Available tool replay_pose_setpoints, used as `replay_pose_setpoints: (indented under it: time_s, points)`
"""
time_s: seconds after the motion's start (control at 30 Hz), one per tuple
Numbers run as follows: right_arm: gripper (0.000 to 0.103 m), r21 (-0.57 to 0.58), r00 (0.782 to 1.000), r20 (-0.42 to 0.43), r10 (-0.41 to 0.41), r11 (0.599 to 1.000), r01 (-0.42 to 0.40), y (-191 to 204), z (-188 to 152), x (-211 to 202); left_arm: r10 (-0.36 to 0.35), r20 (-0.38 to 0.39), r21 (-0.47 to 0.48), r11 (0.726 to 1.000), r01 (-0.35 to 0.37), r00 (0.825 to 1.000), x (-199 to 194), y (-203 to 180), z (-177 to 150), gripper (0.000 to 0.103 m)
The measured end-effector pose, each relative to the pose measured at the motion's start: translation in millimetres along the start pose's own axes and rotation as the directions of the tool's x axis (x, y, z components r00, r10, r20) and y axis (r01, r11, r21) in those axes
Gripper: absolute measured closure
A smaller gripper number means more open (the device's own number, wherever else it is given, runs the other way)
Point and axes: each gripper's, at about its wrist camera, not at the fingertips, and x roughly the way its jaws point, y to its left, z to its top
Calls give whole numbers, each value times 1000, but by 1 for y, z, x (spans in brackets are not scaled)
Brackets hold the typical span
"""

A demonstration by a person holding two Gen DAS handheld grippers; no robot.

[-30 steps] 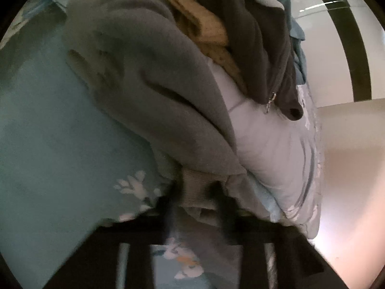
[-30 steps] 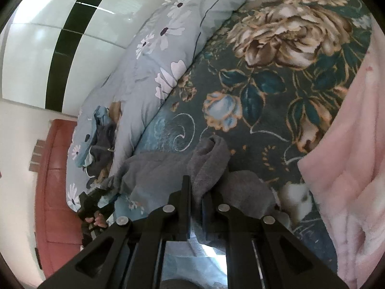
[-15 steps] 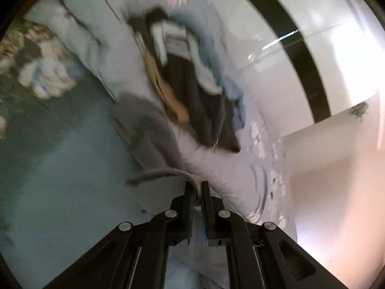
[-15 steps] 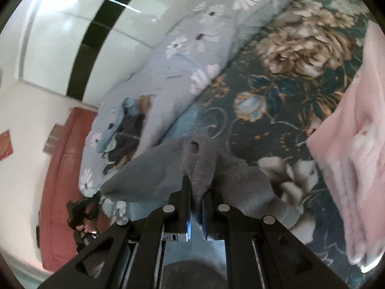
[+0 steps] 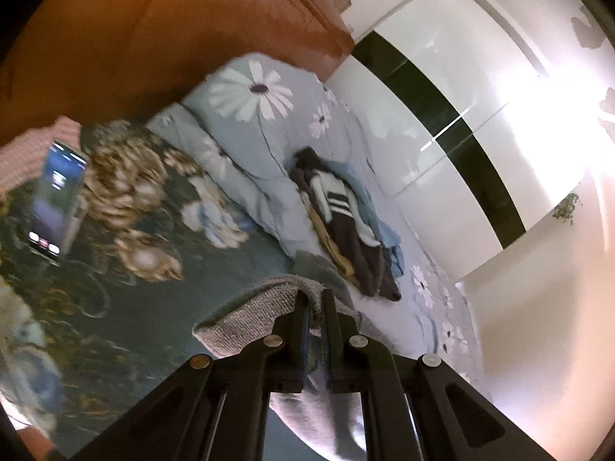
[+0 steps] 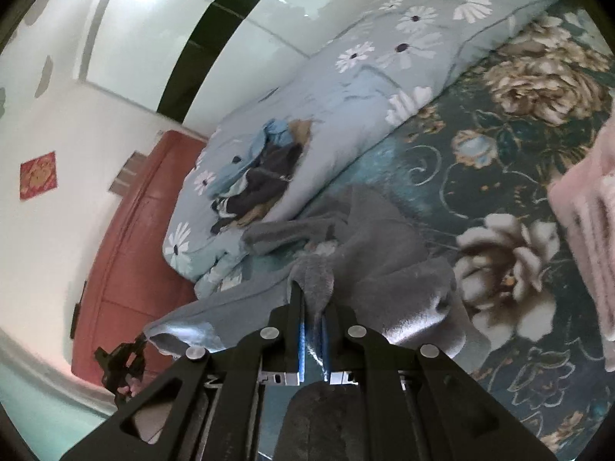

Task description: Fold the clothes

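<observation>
The left view is blurred and the grey garment (image 5: pixel 246 319) is cut off below. The left gripper (image 5: pixel 312 299) is pinched shut on its ribbed hem, the right gripper (image 6: pixel 312 299) on another fold, above the floral bedspread (image 6: pixel 499 161).

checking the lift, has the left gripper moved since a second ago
Yes. The left gripper, shut on the grey garment, has pulled up and away: the clothes pile on the daisy quilt, which filled the view, now looks small and distant.
</observation>
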Motion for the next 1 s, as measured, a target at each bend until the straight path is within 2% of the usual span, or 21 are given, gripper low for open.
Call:
replay_pose_setpoints:
  time_s: [0.07,0.2,0.33,0.5,0.57,0.7,0.8,1.0]
  points:
    - [95,-18,1000,-2,-4,1000,4,6,6,4,15,-2,14,1000,-15,1000,0,1,6,97]
    - [95,-21,999,0,-34,999,34,11,37,24,24,-34,24,999,-24,999,32,-12,20,97]
    - [96,-41,996,6,-91,995,92,13,79,53,41,-53,80,996,-36,998,86,-45,43,97]
    - [96,-25,987,27,-160,987,160,2,137,93,60,-79,68,996,-55,995,165,-76,73,97]
    - [96,-11,981,31,-191,982,191,-7,160,113,96,-93,98,991,-87,991,204,-93,81,97]
    - [96,27,968,29,-248,969,247,-29,195,151,169,-130,168,975,-147,977,286,-119,85,97]
    - [96,72,953,8,-304,950,302,-55,215,183,216,-164,192,964,-184,963,334,-125,77,97]
    - [96,141,926,-66,-373,915,378,-106,220,228,290,-237,189,950,-249,927,412,-114,53,97]
